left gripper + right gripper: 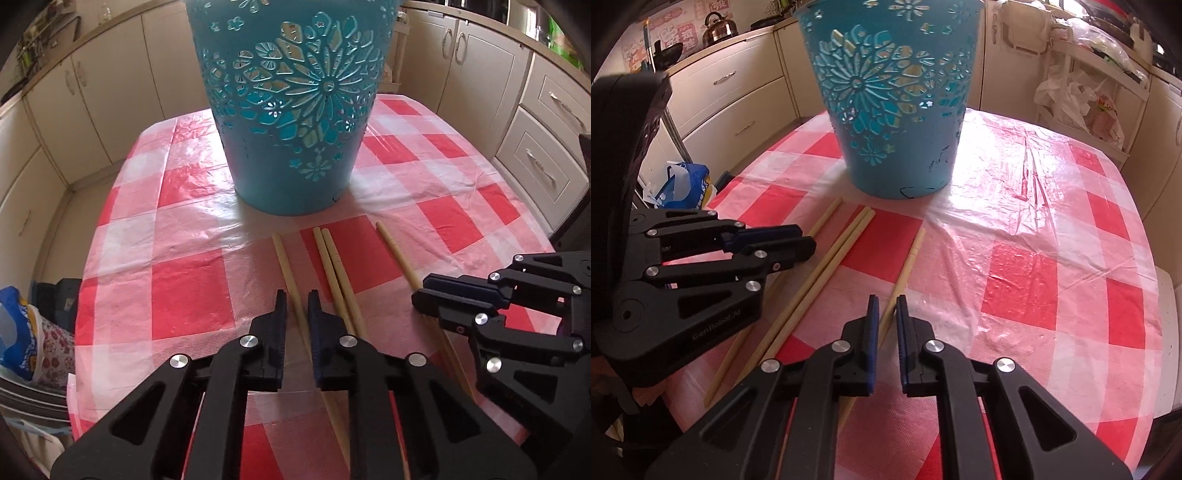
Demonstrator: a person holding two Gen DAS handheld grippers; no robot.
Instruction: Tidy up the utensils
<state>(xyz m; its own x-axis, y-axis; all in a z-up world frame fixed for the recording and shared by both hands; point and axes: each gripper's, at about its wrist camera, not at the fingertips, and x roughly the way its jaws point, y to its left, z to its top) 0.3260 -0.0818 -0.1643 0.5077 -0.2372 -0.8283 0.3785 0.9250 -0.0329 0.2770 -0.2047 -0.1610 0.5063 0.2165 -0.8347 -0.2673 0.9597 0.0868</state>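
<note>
Pickup step: left gripper (297,301) and right gripper (887,306) each clamp one pale wooden chopstick (290,275) (four lie flat), next lifting into the perforated teal plastic bucket (295,110).

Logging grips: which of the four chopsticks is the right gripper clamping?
The chopstick lying alone, farthest from the left gripper; the right gripper is shut on it.

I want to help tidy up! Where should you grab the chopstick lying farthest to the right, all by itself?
Grip the lone chopstick partway along its thin shaft, coming down from above with one pad on each long side. It lies flat on the tablecloth, apart from the others, so there is room. The right hand-held gripper already pinches it this way.
</note>
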